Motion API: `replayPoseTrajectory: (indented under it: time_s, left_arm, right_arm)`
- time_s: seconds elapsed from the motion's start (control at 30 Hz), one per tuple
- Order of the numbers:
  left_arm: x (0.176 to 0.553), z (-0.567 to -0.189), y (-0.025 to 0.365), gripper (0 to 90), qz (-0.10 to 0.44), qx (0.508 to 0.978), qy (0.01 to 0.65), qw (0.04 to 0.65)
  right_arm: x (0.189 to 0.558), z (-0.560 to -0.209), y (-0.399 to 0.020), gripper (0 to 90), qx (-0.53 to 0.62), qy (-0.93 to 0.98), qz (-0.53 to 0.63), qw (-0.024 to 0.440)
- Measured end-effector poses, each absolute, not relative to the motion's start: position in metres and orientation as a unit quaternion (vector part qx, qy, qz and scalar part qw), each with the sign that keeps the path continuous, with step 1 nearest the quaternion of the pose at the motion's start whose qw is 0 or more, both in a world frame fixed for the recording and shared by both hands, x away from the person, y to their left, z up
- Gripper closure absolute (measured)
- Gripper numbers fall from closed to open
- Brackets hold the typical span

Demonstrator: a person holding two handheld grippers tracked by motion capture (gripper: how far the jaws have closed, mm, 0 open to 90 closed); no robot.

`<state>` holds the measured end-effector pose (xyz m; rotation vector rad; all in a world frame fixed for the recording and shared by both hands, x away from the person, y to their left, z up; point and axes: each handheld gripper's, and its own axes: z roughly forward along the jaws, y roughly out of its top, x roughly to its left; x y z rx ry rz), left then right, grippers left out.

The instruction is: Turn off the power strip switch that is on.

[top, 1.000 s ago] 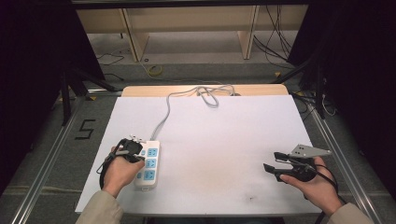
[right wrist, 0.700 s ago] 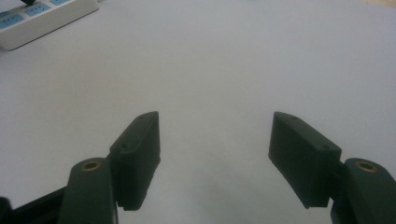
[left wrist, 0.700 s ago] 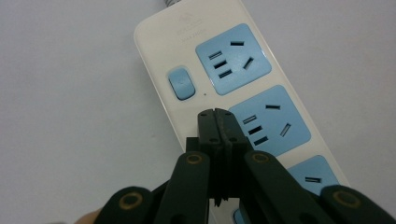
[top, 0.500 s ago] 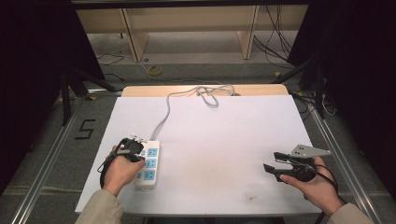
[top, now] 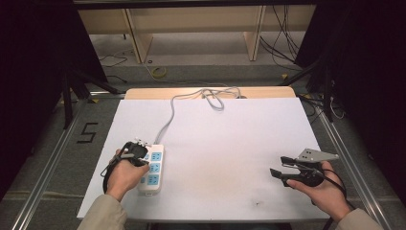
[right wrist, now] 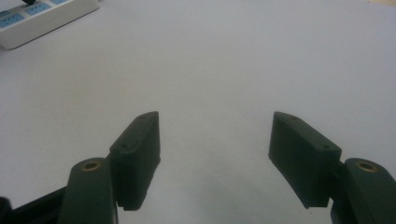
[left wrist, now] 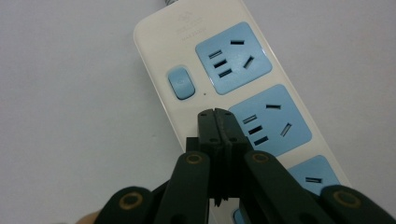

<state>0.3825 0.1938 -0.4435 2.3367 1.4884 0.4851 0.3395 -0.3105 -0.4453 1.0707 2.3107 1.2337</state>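
High view: your left gripper (top: 136, 154) sits on the power strip (top: 152, 168) near the tabletop's (top: 230, 143) front-left corner. Left gripper view: jaws pinched together, tips just below the switch (left wrist: 180, 83), likely to press it. Right gripper view: your right gripper (right wrist: 215, 154) gapes wide, empty, waiting over bare tabletop.

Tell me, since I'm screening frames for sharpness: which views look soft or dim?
High view: dark at both sides, white table evenly lit. Left gripper view: power strip sharp, closed left gripper slightly soft. Right gripper view: open right gripper blurred, table featureless.
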Motion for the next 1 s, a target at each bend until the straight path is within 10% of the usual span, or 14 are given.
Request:
replayPoseTrajectory:
  time_s: [1.0]
  left_arm:
    - [0.383,-0.4438,0.193,90.0,0.171,0.82,0.522,0.16]
  right_arm:
    - [0.3392,-0.4451,-0.3101,34.3,0.373,0.808,0.43,0.156]
